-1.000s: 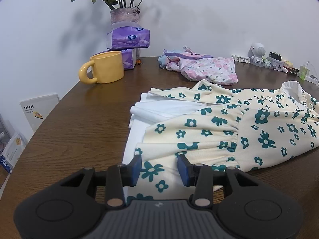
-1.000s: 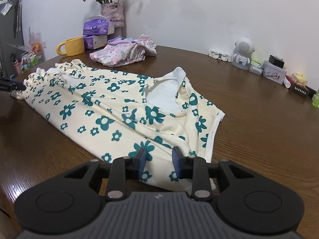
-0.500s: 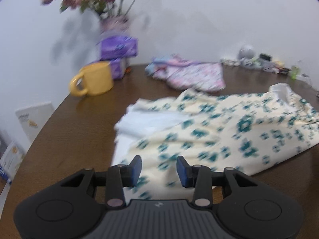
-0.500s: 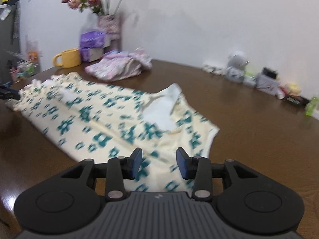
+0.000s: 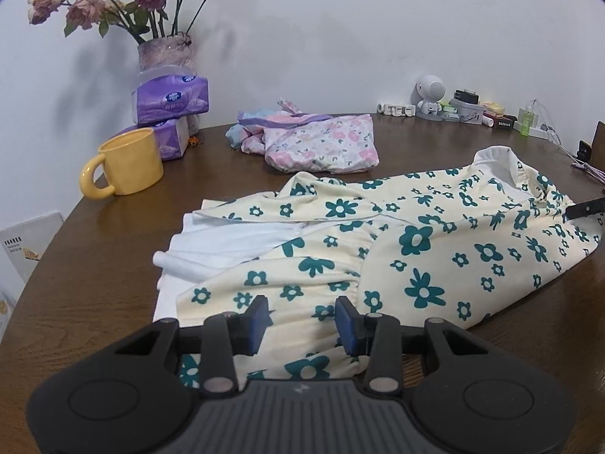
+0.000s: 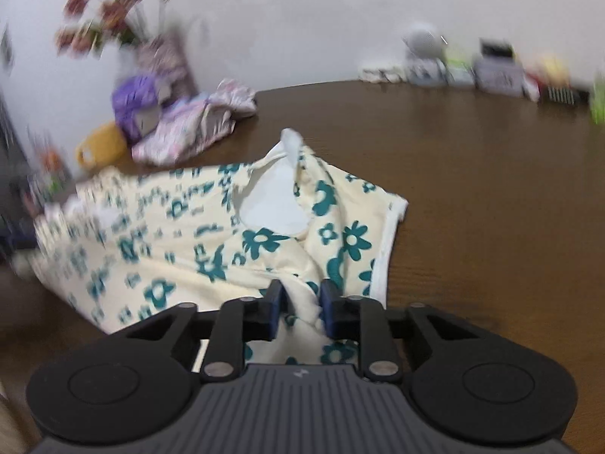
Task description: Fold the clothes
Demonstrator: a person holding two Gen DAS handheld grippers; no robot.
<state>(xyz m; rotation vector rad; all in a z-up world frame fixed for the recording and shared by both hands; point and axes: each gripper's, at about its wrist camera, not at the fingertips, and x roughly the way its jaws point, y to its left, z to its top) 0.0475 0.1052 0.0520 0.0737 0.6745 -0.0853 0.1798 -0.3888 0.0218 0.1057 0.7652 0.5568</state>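
Your right gripper has just been closing and, as far as the blur shows, pinches a bunch of the dress at its near edge, while your left gripper stands spread over the hem, gripping nothing. The dress lies flat on the table. You seem to be starting a fold: next, close the left on the hem and lift both together.

Round dark-wood table against a plain white wall.

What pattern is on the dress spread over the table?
Teal flowers on cream fabric, with white lining; clearest in the left wrist view.
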